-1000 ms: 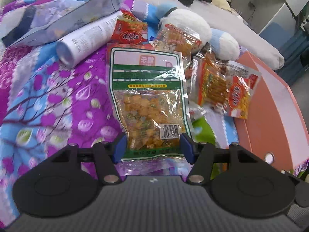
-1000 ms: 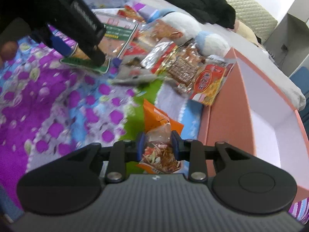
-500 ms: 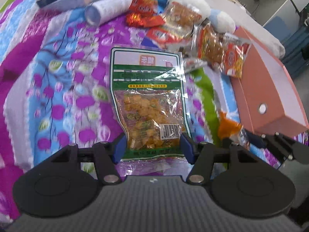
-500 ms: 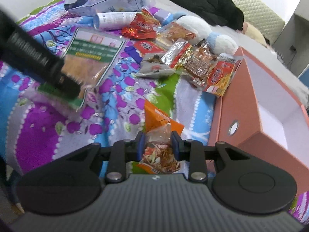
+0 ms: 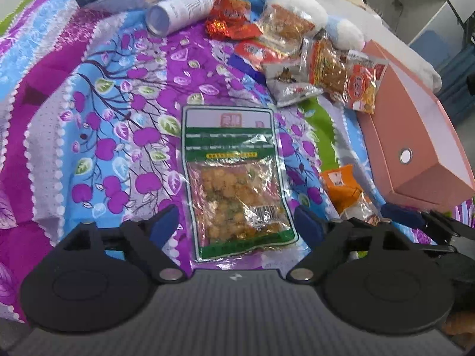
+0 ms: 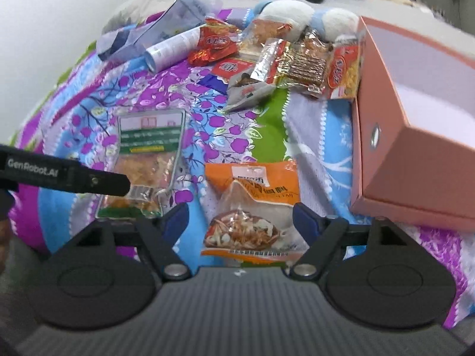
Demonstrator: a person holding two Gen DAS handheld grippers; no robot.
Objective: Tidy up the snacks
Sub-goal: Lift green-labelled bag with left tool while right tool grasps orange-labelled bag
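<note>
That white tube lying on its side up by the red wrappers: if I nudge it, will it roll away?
The white tube is round and lies on its side, so it would probably roll. The soft, rumpled bedspread may slow it. The red wrappers beside one end could block it that way.
</note>
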